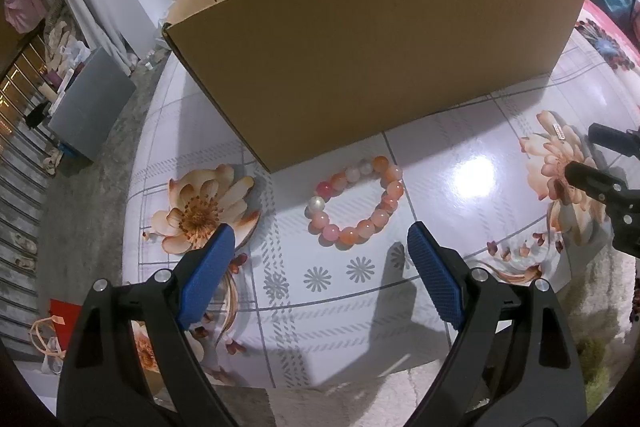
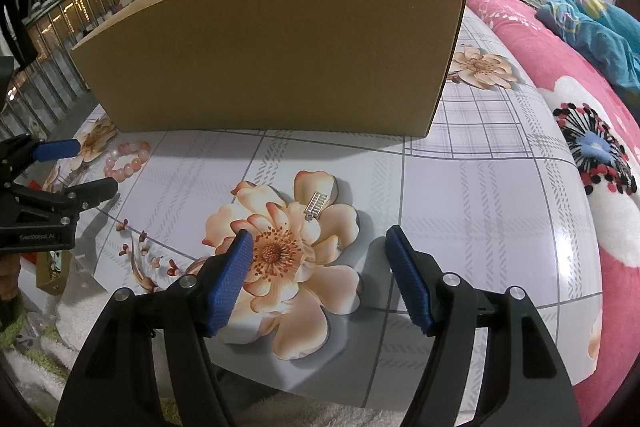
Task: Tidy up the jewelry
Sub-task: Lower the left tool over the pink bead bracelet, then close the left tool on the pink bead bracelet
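A bracelet of pink and orange beads point(image 1: 356, 203) lies on the flowered tabletop point(image 1: 460, 163), just in front of an open cardboard box point(image 1: 360, 59). My left gripper point(image 1: 320, 235) hovers open a little nearer than the bracelet, nothing between its blue pads. A small silver pendant point(image 2: 316, 205) rests on a printed flower, just beyond my right gripper point(image 2: 320, 239), which is open and holds nothing. The bracelet point(image 2: 126, 159) and left gripper point(image 2: 86, 167) show at the left of the right wrist view. The pendant point(image 1: 559, 131) and right gripper point(image 1: 588, 151) appear at the right edge of the left wrist view.
The cardboard box point(image 2: 272, 55) spans the back of the table. A pink floral blanket point(image 2: 560, 75) and a blue cloth point(image 2: 600, 31) lie to the right. A grey bin point(image 1: 92, 107) and a red bag point(image 1: 60, 319) sit on the floor to the left.
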`<state>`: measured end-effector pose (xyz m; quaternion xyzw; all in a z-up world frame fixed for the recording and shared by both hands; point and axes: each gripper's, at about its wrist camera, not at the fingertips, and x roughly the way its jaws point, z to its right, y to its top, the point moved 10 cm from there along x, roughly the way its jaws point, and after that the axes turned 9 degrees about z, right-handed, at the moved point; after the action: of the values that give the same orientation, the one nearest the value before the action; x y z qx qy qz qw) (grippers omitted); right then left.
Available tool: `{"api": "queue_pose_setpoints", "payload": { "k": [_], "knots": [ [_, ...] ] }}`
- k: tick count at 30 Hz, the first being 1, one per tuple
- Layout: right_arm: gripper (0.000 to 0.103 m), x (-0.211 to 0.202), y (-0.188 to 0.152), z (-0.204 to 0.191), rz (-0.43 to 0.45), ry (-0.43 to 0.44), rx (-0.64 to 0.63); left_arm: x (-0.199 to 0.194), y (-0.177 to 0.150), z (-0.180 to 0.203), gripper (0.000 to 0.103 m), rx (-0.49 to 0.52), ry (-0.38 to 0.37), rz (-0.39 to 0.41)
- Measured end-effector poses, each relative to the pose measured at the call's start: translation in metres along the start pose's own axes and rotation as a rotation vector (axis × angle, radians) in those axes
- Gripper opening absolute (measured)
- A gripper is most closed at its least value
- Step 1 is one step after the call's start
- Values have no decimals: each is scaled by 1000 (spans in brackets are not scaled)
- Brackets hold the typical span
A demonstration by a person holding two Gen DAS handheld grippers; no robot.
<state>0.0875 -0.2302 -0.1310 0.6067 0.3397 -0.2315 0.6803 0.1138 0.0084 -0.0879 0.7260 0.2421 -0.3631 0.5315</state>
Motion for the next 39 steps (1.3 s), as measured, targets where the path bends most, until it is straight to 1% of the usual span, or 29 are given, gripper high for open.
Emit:
{"api": "queue_pose_setpoints", "payload": {
  "k": [3,5,7,9,11,12,13,15,16,17,19,20,23,24,28,30,31,33,36,39],
  "knots": [
    [67,0,1,0,2,4,1,0,2,0,84,8,5,5],
    [67,0,2,0,4,11,6,-2,4,2,84,17,-5,24],
    [67,-1,2,2,10,19,13,-10,10,7,84,30,-46,76],
    [67,-2,4,3,13,19,18,-21,17,14,84,53,-98,146],
    [67,-2,5,5,17,23,25,-28,21,22,84,76,-148,190],
    [67,-2,6,5,20,24,29,-31,22,27,83,93,-179,206],
    [67,-3,6,6,22,25,32,-32,22,32,77,108,-200,213],
    [67,-3,7,7,28,32,38,-31,21,40,70,139,-223,214],
    [67,-3,7,7,29,36,41,-29,21,43,65,149,-228,213],
    [67,-3,7,7,32,44,45,-27,21,45,63,161,-231,210],
    [67,-4,7,8,35,52,45,-22,20,46,53,176,-228,201],
    [67,-4,8,8,38,55,42,-19,20,46,51,181,-226,195],
    [67,-5,9,8,48,74,34,-9,19,41,41,175,-215,164],
    [67,-6,10,7,51,81,33,-7,19,39,36,172,-215,155],
    [66,-5,14,3,61,125,12,6,15,34,28,149,-212,116],
    [57,-4,15,1,56,133,-2,9,14,31,27,137,-218,106],
    [56,-3,15,0,52,142,-8,9,14,29,27,130,-223,106],
    [50,1,16,-3,40,169,-20,9,13,29,25,127,-233,103],
    [44,3,17,-5,34,184,-62,9,12,30,17,126,-257,96],
    [42,5,18,-9,27,213,-111,8,11,32,11,144,-270,98]
  ]
}}
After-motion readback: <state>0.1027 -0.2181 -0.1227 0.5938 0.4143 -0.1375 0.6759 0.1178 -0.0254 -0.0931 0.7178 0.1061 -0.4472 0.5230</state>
